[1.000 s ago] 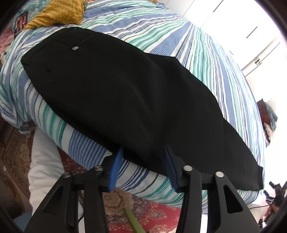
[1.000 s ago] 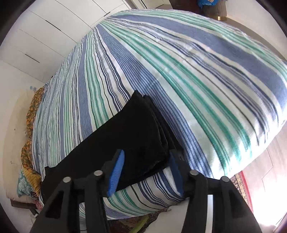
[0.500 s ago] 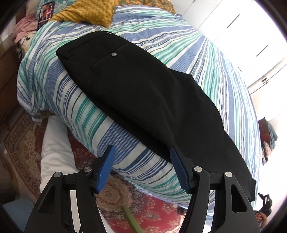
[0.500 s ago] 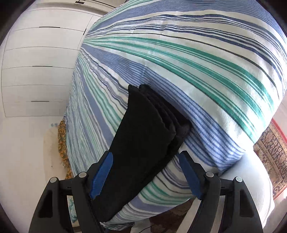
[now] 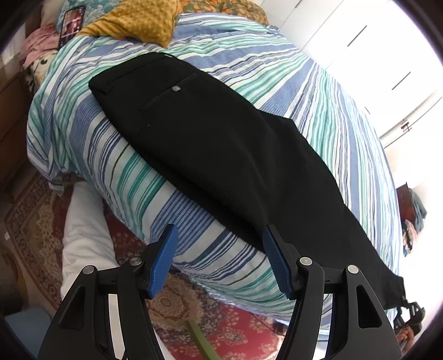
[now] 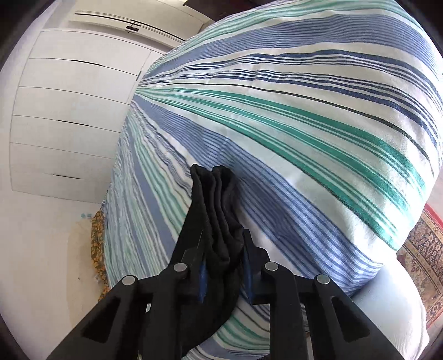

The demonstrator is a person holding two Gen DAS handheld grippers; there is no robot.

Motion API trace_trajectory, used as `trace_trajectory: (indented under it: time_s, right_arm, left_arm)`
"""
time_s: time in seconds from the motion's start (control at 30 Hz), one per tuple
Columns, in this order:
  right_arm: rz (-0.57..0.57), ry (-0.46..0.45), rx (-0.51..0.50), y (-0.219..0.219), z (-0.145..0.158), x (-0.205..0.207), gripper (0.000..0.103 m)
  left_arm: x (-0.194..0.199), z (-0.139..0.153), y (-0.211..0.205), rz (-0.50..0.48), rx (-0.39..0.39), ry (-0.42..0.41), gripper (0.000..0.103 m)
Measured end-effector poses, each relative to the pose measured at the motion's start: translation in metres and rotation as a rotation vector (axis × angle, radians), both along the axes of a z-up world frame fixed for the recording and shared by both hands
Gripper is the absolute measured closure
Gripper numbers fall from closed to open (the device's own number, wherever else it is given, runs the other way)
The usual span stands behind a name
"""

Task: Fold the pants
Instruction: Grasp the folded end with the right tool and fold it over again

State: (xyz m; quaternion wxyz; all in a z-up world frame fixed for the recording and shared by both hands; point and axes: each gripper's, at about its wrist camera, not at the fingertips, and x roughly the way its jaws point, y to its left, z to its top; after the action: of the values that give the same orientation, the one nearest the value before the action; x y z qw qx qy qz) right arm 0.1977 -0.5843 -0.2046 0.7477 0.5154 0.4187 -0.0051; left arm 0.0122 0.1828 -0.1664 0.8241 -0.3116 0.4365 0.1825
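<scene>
Black pants (image 5: 221,155), already folded lengthwise leg upon leg, lying diagonally along the near edge of a bed with a striped cover (image 5: 318,91); the waistband and a buttoned back pocket point toward the yellow cushion (image 5: 133,25) at the head end, the hems toward the opposite end. The right gripper (image 6: 223,265) is clamped on the stacked hem end of the pants (image 6: 213,193), the layers bunched between its blue pads (image 6: 202,277). The left gripper (image 5: 221,257) hangs spread wide and holds nothing, just off the mattress edge beside the thigh region, above a patterned rug (image 5: 221,318). The step in hand appears to be carrying the hems over toward the waistband. Likely faults: one of the bunched layers may slip from the clamp as the hems rise, so the legs separate; with the left gripper not pinning the cloth, the whole garment may drag along the cover or slide off the edge instead of creasing at mid-length.
</scene>
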Motion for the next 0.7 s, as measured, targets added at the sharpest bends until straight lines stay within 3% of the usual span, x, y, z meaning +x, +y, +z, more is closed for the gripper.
trace_trajectory:
  time_s: [0.2,0.37,0.57,0.7]
  right_arm:
    - [0.230,-0.239,0.062,0.063,0.087,0.000,0.082]
    - [0.409,-0.344,0.168,0.167,0.131,0.014,0.082]
    - [0.584,-0.367,0.293,0.332,0.116,0.045,0.082]
    - [0.723,-0.349,0.226,0.442,0.083,0.047,0.082]
  left_arm:
    - [0.026,0.012,-0.014,-0.076,-0.018,-0.050,0.037]
    - [0.048,0.019,-0.023,-0.123,-0.041,-0.099,0.037]
    - [0.041,0.017,-0.004,-0.092,-0.060,-0.110,0.037]
    - [0.029,0.010,0.021,-0.037,-0.064,-0.096,0.037]
